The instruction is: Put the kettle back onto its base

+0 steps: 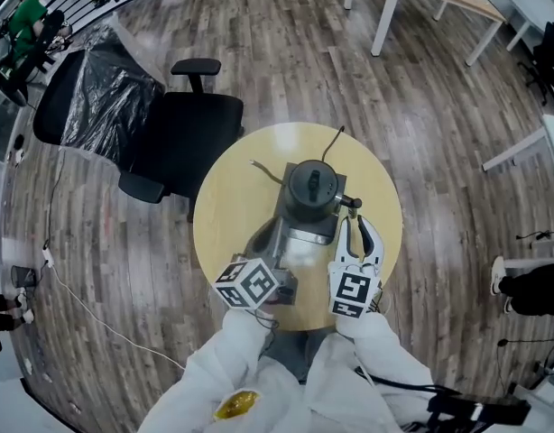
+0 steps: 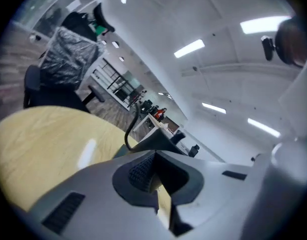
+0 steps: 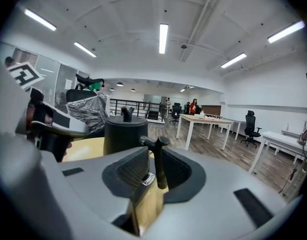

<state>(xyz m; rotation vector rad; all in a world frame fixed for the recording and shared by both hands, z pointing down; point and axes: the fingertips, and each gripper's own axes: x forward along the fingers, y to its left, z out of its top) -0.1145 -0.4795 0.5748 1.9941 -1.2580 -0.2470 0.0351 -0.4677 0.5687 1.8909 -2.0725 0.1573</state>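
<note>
Standing on the round yellow table (image 1: 230, 207), the kettle (image 1: 311, 186) is close in front of both grippers. It is dark and round, with a flat lid and a small knob on top. Under it lies a grey base (image 1: 300, 235) with straight sides. I cannot tell if the kettle sits all the way down on it.

A thin black handle (image 1: 350, 203) sticks out from the side of the kettle. The right gripper (image 1: 358, 233) reaches up to it. In the right gripper view the handle stands like a little post between the two fingers (image 3: 133, 171). The fingers are spread apart, one on each side of it. I cannot tell if they touch it. Their inner pads are dark and bumpy, and the outside is smooth and pale grey.

The left gripper (image 2: 152, 156) is near the low edge of the base and points up at a slant. Its fingers (image 2: 139, 171) meet at the tips and pinch nothing. A thin strip of yellow table shows lower down between them. A black cord (image 2: 128, 129) curls up just past them.

The table top is smooth and shiny. A black chair (image 1: 182, 133) stands beside it on the wooden floor (image 1: 286, 52).
</note>
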